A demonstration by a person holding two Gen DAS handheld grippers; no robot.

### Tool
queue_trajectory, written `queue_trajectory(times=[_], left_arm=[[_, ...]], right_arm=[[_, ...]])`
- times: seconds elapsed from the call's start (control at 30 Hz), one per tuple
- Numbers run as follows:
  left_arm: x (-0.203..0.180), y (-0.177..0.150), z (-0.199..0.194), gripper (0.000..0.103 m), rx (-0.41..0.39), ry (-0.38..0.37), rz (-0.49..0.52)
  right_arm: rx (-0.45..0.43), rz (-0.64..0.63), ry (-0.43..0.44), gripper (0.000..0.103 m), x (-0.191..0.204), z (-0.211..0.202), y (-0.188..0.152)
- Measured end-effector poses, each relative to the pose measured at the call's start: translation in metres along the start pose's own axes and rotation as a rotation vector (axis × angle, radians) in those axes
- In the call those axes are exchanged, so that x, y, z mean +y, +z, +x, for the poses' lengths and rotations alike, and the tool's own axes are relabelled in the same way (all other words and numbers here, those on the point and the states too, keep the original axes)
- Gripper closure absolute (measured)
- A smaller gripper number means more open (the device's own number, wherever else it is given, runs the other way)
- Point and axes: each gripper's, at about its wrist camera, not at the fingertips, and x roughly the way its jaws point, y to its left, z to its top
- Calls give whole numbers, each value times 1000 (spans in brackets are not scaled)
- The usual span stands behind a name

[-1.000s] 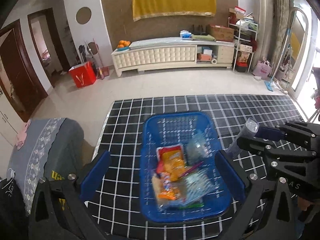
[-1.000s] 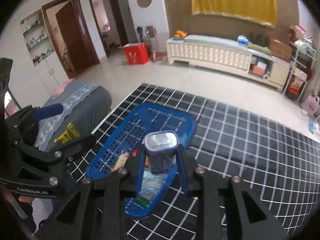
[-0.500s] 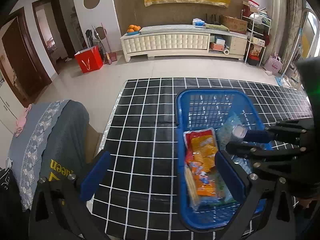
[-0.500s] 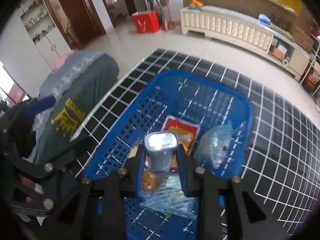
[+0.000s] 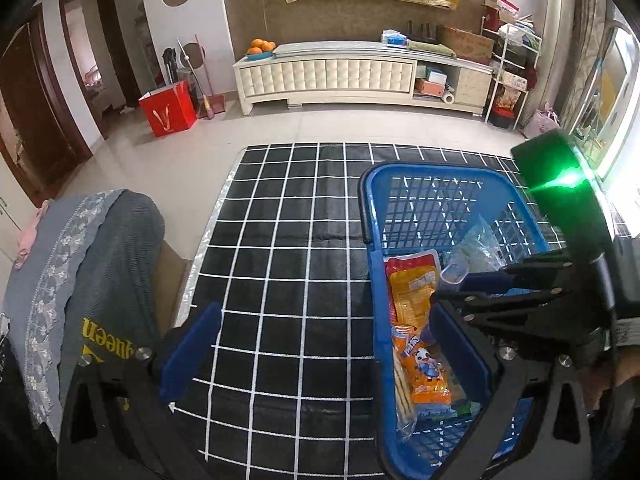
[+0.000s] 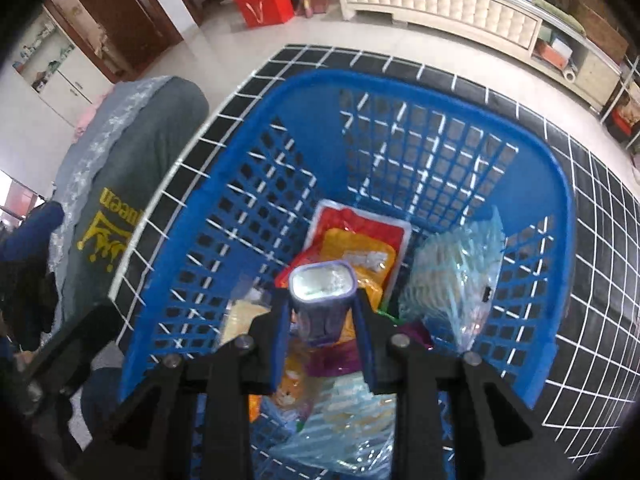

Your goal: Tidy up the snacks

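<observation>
A blue slatted basket point(image 6: 400, 76) stands on the black grid cloth and holds several snack packs: a red and orange pack point(image 6: 352, 236), a clear bluish bag point(image 6: 452, 276), and others beneath. My right gripper point(image 6: 321, 299) is shut on a small purple container with a silver foil top point(image 6: 322, 284), held low inside the basket above the packs. In the left wrist view the same container point(image 5: 452, 273) shows at the tip of the right gripper point(image 5: 458, 286). My left gripper point(image 5: 324, 344) stands open and empty, its right finger point(image 5: 456, 344) over the basket point(image 5: 432, 170).
The black cloth with white lines point(image 5: 288, 240) covers the table. A chair with a grey lace-edged cover point(image 5: 100, 280) stands at the table's left edge. Far off are a white cabinet point(image 5: 328, 76) and a red box point(image 5: 168, 108) on the floor.
Both grippers have sunk. The right one tipped downward and carried the purple container from above the basket's edge into it. In the left view the basket slid to the right.
</observation>
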Motion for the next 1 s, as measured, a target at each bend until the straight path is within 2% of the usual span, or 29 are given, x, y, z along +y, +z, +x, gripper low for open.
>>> queue_trajectory(times=[0.13,0.2,0.23,0.3,0.37,0.5,0.63,0.77,0.93,1.0], left_arm=[[-3,-1,5,0,5,-1,4],[-2,-2,5,0,3,-6,-3],[-2,-2,4,0,0,-9,-5],[-3,-2,0,0,-5,-4,-6],[-5,-2,-8,0,-20,4,-7],[-14,-5,-31,0,-73,-8,6],[-33,-8,-62,0,-154,-20,20],[-48,-17,-96,0,-221,-76,-10],[-79,-32,-140,0,-333,-74,10],[-90,-39,-151,0,-357,-79,17]], right_arm=[[-12,24,38,66,-5,-4,-2],[-44,17,18,51,-6,-14,-4],[-59,16,14,39,-7,-18,-5],[-109,3,10,33,-7,-35,-11],[-180,12,9,23,-11,-55,-18],[-282,66,15,21,-26,-89,-33],[-370,88,-23,20,-39,-126,-57],[-455,94,-48,18,-45,-161,-88],[-564,101,-110,2,-50,-196,-130],[-599,103,-131,0,-50,-209,-149]])
